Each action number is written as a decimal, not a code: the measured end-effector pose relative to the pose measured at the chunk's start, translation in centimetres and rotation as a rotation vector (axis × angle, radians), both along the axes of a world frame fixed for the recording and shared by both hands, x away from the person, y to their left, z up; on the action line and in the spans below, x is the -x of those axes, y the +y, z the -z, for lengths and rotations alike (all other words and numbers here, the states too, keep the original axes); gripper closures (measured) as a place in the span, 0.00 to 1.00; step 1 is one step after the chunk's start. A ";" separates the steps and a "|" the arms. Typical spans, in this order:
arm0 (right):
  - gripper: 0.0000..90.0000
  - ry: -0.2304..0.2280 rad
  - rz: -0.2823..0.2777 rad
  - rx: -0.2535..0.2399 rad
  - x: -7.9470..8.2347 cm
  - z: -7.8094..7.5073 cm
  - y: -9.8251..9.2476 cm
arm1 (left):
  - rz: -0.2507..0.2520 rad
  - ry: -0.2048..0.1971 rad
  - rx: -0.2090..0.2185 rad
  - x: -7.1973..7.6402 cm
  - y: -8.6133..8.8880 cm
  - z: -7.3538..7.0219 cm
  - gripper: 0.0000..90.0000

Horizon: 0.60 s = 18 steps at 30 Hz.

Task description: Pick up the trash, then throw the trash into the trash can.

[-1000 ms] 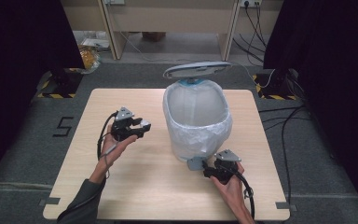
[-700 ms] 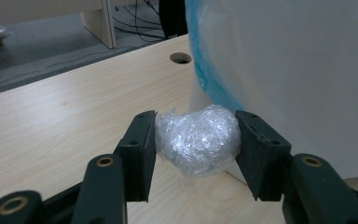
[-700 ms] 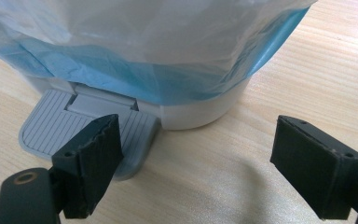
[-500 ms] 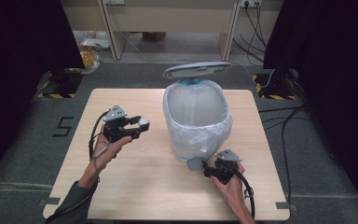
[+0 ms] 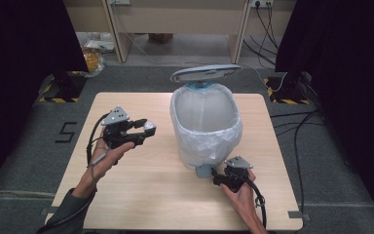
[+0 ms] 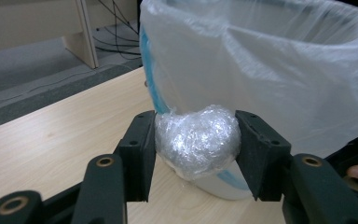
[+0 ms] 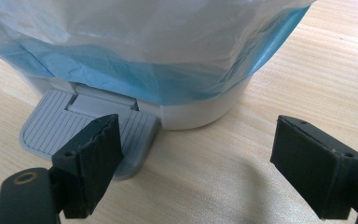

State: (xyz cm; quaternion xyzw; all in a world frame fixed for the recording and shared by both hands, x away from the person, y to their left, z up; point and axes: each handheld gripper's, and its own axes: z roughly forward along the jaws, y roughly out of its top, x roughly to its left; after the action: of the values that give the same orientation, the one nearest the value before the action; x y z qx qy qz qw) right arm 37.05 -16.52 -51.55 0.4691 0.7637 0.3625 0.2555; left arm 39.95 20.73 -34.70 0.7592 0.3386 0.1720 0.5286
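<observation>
Left tongs [image 5: 146, 130], raised above desk [image 5: 141, 195] left half, clamped on crumpled plastic-wrap ball [image 6: 196, 139]. Centre: lined pedal bin [image 5: 205, 124], lid [image 5: 205, 73] up. Right tongs [image 7: 214, 163] apart, one jaw pressing pedal [image 7: 51, 130] near front edge. Judgement: keep pedal down, carry ball over rim, then release.

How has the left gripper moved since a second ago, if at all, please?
Yes: the left gripper, shut on the plastic-wrap ball, has moved up the high view, nearer the bin.
</observation>
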 end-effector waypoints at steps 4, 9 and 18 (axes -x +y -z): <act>0.18 0.001 0.003 -0.001 0.0 0.0 0.0 | 0.020 -0.006 0.010 0.4 0.0 -0.8 0.55; 0.18 0.003 0.005 -0.003 0.0 0.0 0.0 | 0.031 -0.011 0.007 0.7 -0.1 -1.6 0.55; 0.18 0.009 0.001 -0.006 0.0 0.0 0.0 | 0.061 -0.024 0.017 1.1 -0.8 -3.0 0.55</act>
State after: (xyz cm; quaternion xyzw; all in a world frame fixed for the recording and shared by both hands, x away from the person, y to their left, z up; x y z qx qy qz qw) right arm 37.04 -16.53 -51.53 0.4717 0.7635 0.3627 0.2509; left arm 38.89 19.94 -31.71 0.7625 0.3102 0.1621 0.5442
